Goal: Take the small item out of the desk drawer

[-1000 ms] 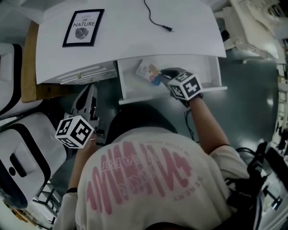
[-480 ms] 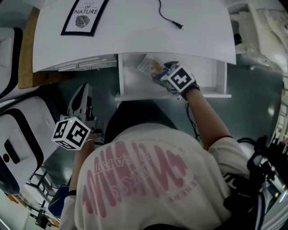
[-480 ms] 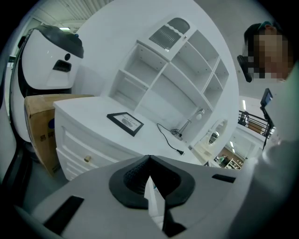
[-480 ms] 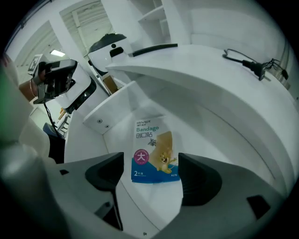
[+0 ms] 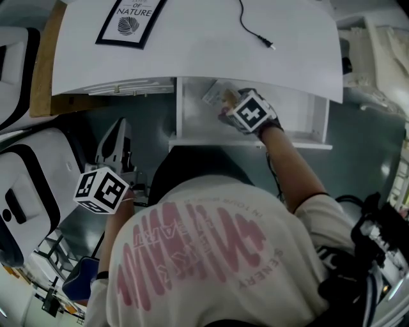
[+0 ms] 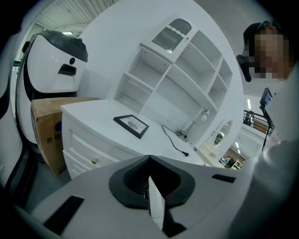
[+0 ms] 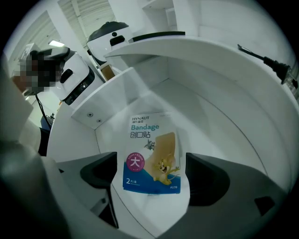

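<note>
A bandage packet (image 7: 152, 156), white and blue with a cartoon on it, lies flat on the floor of the open white desk drawer (image 7: 121, 93). My right gripper (image 7: 152, 179) reaches into the drawer. Its jaws are opening, one on each side of the packet's near end, and neither pad presses on it. From the head view, the right gripper (image 5: 227, 104) sits over the packet (image 5: 214, 94) inside the drawer (image 5: 249, 144). My left gripper (image 5: 117, 137) hangs low at the left, outside the drawer. In its own view the left gripper (image 6: 150, 163) is shut with nothing in it.
The white desk top (image 5: 192, 51) carries a framed print (image 5: 131, 19) and a black cable with a plug (image 5: 265, 41). A cardboard box (image 5: 45, 64) stands at its left end. A white and black machine (image 5: 25, 204) is at the left. Shelves (image 6: 182, 74) rise behind the desk.
The right gripper has stayed over the packet in the drawer and sits slightly deeper in it. The left gripper has barely moved. The head view has shifted.
</note>
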### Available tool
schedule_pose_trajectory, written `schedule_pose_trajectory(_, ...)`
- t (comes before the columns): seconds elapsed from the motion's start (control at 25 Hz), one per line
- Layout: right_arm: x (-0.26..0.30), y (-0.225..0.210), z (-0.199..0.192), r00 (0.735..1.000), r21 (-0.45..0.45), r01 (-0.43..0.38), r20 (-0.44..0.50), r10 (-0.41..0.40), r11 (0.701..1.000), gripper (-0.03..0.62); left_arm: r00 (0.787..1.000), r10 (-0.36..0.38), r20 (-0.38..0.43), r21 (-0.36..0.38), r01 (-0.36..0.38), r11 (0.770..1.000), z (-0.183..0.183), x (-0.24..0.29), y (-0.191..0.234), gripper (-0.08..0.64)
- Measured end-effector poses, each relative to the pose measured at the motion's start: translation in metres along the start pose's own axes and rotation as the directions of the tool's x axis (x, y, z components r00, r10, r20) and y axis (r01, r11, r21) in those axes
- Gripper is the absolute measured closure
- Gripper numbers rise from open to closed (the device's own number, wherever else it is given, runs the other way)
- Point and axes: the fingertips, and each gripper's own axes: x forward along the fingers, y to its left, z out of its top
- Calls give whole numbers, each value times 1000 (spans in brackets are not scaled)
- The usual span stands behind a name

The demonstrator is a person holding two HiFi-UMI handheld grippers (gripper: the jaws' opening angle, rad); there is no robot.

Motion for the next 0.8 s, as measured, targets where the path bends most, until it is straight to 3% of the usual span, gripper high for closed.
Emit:
schedule_pose_trajectory(0.32,13,0,-4,1000,31,7,-17,-6,1000,140,1000,5,-1,-10,-5,1000,-1,0,6,532)
schedule_pose_trajectory(0.48,13,3,-1,1000,11,19,-18,-18,1000,141,1000,0,4,-7,0,1000,3,1,5,532)
schedule_pose_trajectory(0.64,18,4,-10,996,-30,44,-80,-47,999,141,1000,-6,1,-7,6,1000,3,4,4,532)
schedule_pose_trajectory(0.8,21,-1,-8,994,-4,74,-74,-75,997,143,1000,-5,4,-5,5,1000,1,6,6,532)
